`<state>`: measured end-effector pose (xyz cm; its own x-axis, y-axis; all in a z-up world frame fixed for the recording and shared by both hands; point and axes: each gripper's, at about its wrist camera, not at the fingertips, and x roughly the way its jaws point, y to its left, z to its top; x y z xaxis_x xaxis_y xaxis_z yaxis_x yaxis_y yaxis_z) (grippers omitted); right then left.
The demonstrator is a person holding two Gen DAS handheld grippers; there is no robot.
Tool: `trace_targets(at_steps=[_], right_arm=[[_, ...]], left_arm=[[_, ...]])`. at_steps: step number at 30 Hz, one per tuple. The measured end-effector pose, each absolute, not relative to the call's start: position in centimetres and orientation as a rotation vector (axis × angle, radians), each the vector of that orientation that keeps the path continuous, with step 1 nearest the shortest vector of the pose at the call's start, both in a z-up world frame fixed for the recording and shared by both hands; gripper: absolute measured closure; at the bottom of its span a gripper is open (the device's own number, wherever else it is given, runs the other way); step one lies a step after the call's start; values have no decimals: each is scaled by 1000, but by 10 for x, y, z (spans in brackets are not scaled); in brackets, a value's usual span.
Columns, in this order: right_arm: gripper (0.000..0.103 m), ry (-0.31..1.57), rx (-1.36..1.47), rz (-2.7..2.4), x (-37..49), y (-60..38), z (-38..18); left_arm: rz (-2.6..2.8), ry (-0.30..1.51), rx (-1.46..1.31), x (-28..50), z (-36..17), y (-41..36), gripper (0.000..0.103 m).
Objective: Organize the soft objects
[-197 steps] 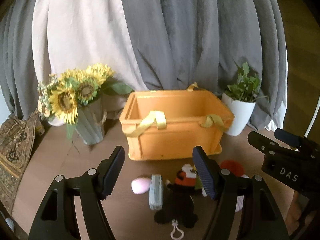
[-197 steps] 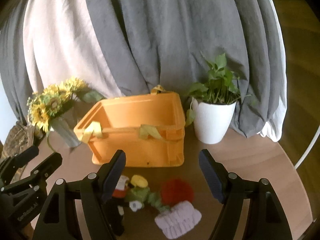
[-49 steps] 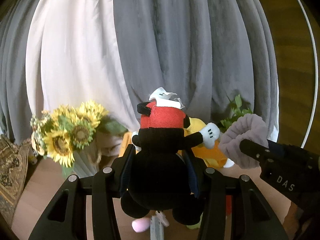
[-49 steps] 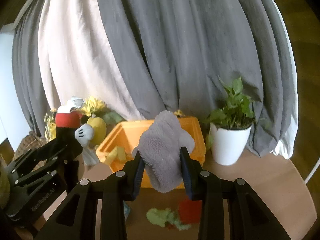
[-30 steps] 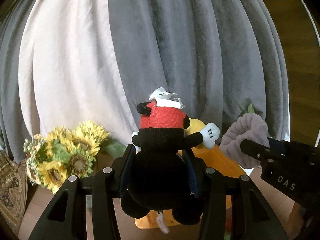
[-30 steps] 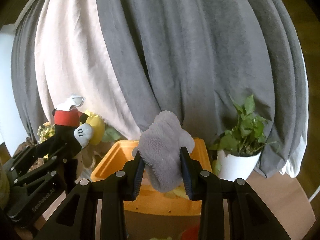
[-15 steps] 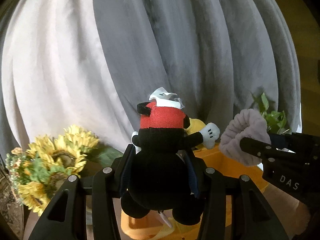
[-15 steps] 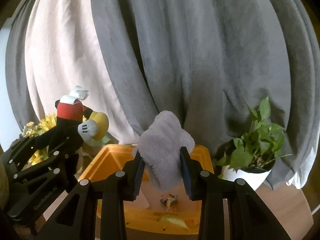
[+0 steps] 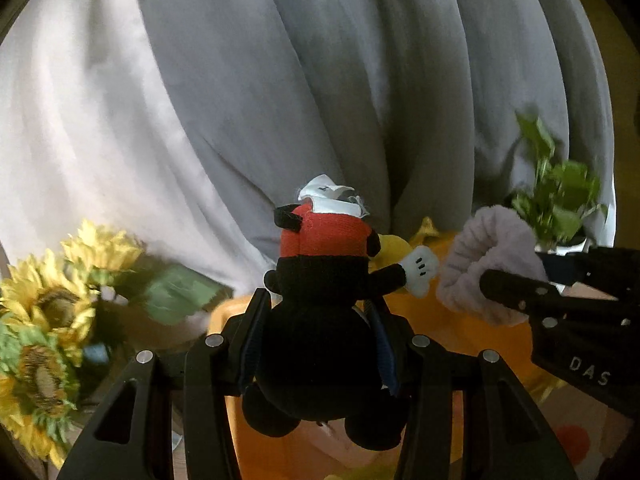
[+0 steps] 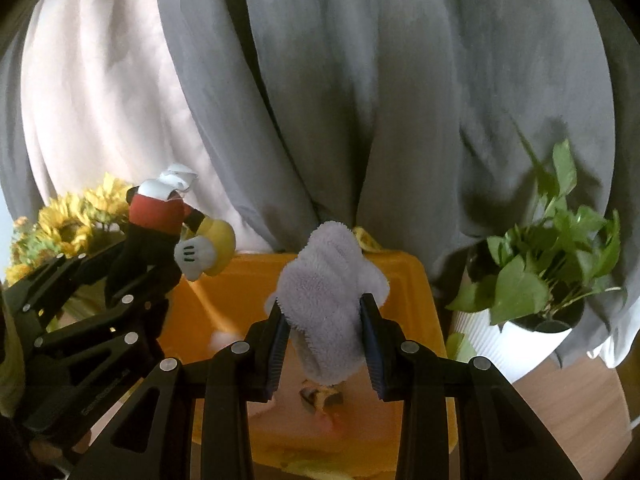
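- Gray and white curtains [image 10: 360, 100] hang at the far side, behind an orange box [image 10: 416, 280].
- Left hand-held gripper [image 9: 316, 328] squeezes a black and red mouse toy [image 9: 320, 280] above the box.
- Right hand-held gripper [image 10: 326, 332] squeezes a fluffy gray cloth [image 10: 328, 292] over the box too.
- Sunflowers [image 9: 44, 312] sit left, a green plant [image 10: 552, 256] right.

Background, both views: a grey curtain [image 10: 400, 92] hanging in deep folds beside a paler white curtain [image 10: 92, 92]. Left of centre, a bunch of sunflowers [image 9: 44, 320], yellow-petalled with green leaves, partly blurred. Right of centre, a leafy green plant [image 10: 560, 248] in a ribbed white pot [image 10: 516, 344], standing on a wooden tabletop [image 10: 576, 412].
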<state>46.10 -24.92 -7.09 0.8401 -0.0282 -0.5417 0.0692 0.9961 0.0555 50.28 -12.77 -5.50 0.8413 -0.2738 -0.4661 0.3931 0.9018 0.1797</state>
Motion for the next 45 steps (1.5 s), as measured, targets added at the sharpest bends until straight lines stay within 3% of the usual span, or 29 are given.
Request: trace_targets(at_steps=[9,11,12,15,21,45], right_arm=[[67,643,74,-45,473,-249,-90],[66,658,79,-46,475,-249,-93],[64,665,86,-45,478,-251,-94],[44,667,101,-52,477,-252,-95],[38,635,90,-80,468,-252,-87],[38,545,76,-76,392,-237,-46]], left_arm=[[-395,560,332,512,-73,-136,52],[-378,550,333,511,-72,-133,47],[-368,543,330,510,-71,-132,37],[-355,527,325,506,-68,-129,35],[-298,514,270,493,-59,-116,35],[-207,432,196,400,-18,-88,29]])
